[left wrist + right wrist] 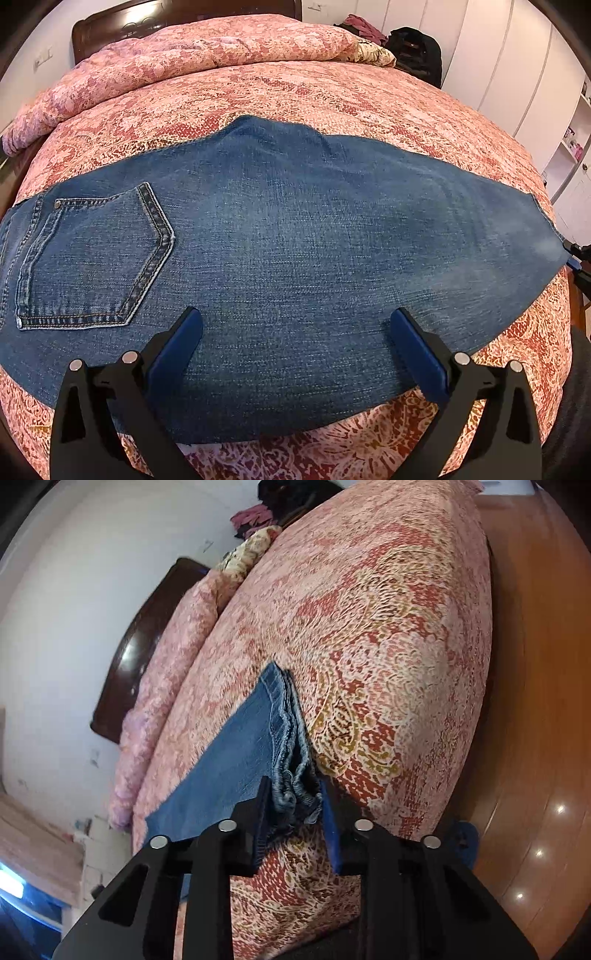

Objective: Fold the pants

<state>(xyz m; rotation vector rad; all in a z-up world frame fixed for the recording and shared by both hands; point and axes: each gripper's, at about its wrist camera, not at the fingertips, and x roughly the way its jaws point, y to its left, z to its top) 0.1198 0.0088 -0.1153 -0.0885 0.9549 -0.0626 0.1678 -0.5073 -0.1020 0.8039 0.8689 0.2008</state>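
- jeans (295, 240) flat across bed (332, 92), pocket up
- left gripper (295, 328) spread wide over jeans' near edge, holding nothing
- right gripper (295, 794) clenched on bunched hems at bed's edge

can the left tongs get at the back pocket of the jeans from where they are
Probably yes. The left tongs hang open over the jeans, and the back pocket lies flat and uncovered beside them, with nothing between.

Blue denim pants (295, 240) lie flat, legs stacked, back pocket up, hems bunched.
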